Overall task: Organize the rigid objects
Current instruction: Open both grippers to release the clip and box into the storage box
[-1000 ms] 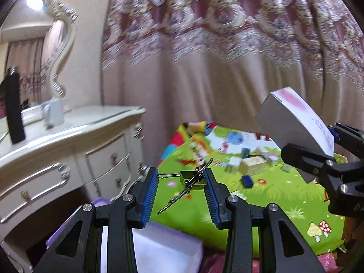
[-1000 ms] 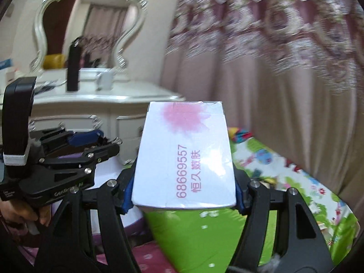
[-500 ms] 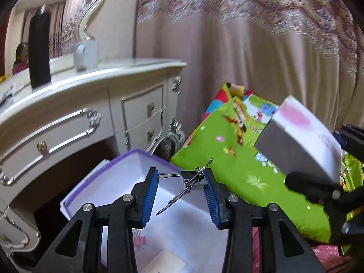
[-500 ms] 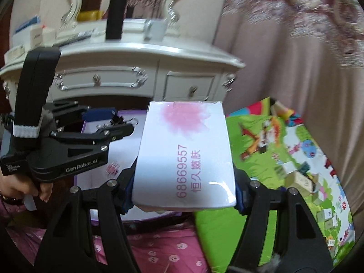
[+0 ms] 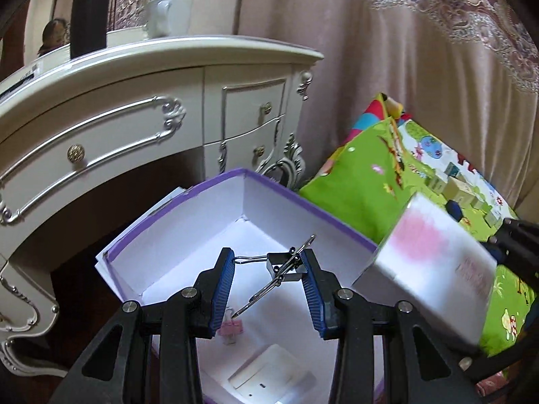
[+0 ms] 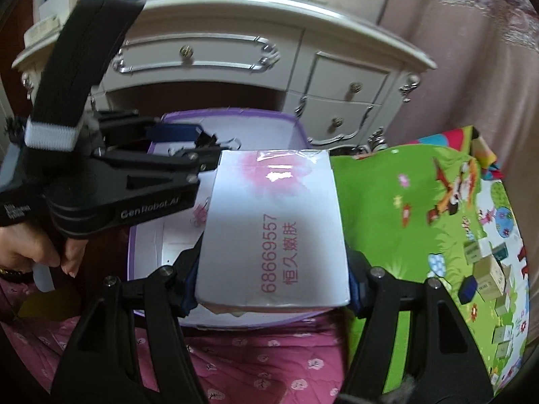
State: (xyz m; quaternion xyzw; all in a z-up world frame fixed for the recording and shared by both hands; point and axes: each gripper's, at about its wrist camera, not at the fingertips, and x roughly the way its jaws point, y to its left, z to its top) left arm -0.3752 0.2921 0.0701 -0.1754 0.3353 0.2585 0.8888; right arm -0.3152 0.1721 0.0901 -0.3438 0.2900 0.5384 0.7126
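My left gripper is shut on a black binder clip and holds it over the open purple-rimmed white box. Inside the box lie a pink binder clip and a flat white item. My right gripper is shut on a white carton with pink print, held over the right edge of the purple box. The carton also shows in the left wrist view, just right of the box. The left gripper shows in the right wrist view.
A white dresser with silver drawer handles stands behind the box. A green play mat on the right carries several small blocks. Pink floral fabric lies in front. Curtains hang behind.
Both grippers have tilted down and moved left from the mat toward the purple box. The clip now hangs over the box's inside, and the carton is at its right edge.
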